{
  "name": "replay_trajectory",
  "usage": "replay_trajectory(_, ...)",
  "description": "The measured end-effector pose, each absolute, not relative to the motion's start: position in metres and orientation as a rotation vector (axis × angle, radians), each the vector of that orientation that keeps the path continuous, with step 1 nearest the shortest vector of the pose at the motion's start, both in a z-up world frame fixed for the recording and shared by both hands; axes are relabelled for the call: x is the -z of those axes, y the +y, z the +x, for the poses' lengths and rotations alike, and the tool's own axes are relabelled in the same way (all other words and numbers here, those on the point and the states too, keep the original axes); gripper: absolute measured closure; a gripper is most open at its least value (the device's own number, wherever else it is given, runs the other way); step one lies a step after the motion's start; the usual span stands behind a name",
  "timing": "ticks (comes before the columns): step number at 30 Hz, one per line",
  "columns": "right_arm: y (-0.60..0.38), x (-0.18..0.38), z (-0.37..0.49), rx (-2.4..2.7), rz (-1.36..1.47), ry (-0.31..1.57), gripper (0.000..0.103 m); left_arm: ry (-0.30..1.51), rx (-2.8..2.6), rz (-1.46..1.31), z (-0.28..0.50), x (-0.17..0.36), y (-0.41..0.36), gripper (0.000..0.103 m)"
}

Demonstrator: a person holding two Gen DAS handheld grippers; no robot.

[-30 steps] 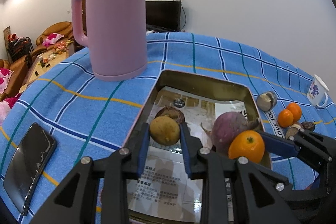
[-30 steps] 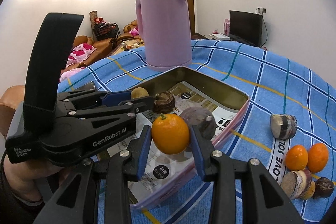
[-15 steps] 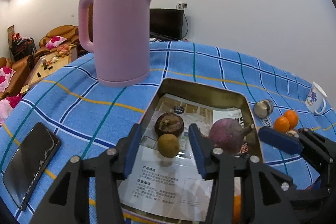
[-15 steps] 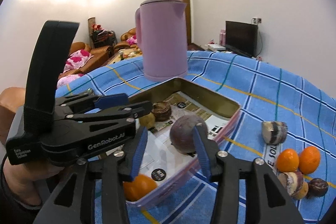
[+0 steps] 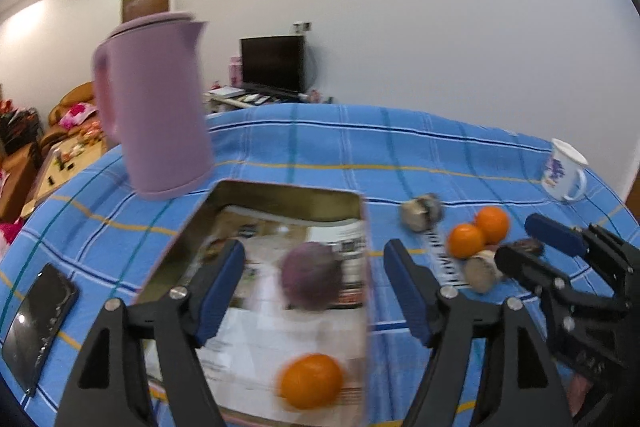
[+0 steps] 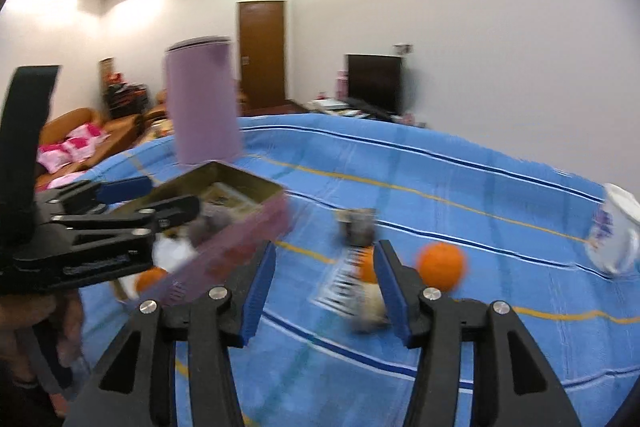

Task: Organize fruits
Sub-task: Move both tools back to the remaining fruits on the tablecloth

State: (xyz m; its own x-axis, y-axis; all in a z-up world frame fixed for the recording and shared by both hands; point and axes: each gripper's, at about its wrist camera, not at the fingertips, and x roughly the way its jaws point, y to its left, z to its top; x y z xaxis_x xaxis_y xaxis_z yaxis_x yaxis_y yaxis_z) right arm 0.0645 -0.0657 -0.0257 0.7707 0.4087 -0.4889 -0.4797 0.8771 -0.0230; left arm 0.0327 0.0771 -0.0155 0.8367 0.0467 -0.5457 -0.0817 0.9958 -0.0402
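On the table: a blue checked cloth [image 5: 400, 155] covers the whole top, and everything else stands on it.
Kettle: a pink kettle [image 5: 154, 107] stands upright at the far left, just beyond the tin's far edge.
Tin: a shallow rectangular tin [image 5: 280, 195], printed paper lining its floor, sits left of centre with its long side running near to far.
In the tin: a purple round fruit [image 5: 310, 277] lies near the middle toward the right wall; an orange [image 5: 310, 381] lies at the near end, apart from it. Blur hides whatever lies at the far left of the floor.
Phone: a dark phone [image 5: 38, 319] lies flat at the near left, well apart from the tin.
Mug: a white mug [image 5: 564, 167] with a blue pattern stands at the far right.
Loose fruit: right of the tin, two oranges [image 5: 478, 233] touch each other; a grey-brown cut piece [image 5: 420, 213] lies just beyond them, and a tan piece [image 5: 482, 273] and a dark one [image 5: 528, 246] sit close on the near side.
Left gripper [image 5: 314, 291]: jaws wide apart and empty, held over the tin, framing the purple fruit without touching it.
Right gripper [image 6: 324, 285]: jaws wide apart and empty, over the cloth right of the tin, pointing toward the loose fruit.
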Motion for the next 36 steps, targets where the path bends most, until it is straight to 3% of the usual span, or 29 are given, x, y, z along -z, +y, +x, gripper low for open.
replay_trajectory(12,-0.156,0.035,0.09,-0.259,0.026,0.568,0.049,0.666,0.123,0.022,0.064,0.029,-0.014,0.029)
replay_trajectory(27,-0.178,0.045,0.104,-0.185,0.139,0.654,0.044,0.792,0.216,-0.017,0.101,0.054,-0.045,0.029)
replay_trajectory(30,-0.176,0.046,0.106,-0.187,0.133,0.666,0.044,0.806,0.233,-0.03,0.104,0.056,-0.045,0.038)
replay_trajectory(32,-0.174,0.047,0.107,-0.188,0.128,0.671,0.044,0.813,0.274,-0.057,0.104,0.057,-0.043,0.053)
replay_trajectory(36,-0.171,0.048,0.109,-0.186,0.112,0.682,0.044,0.807,0.282,-0.048,0.102,0.056,-0.046,0.055)
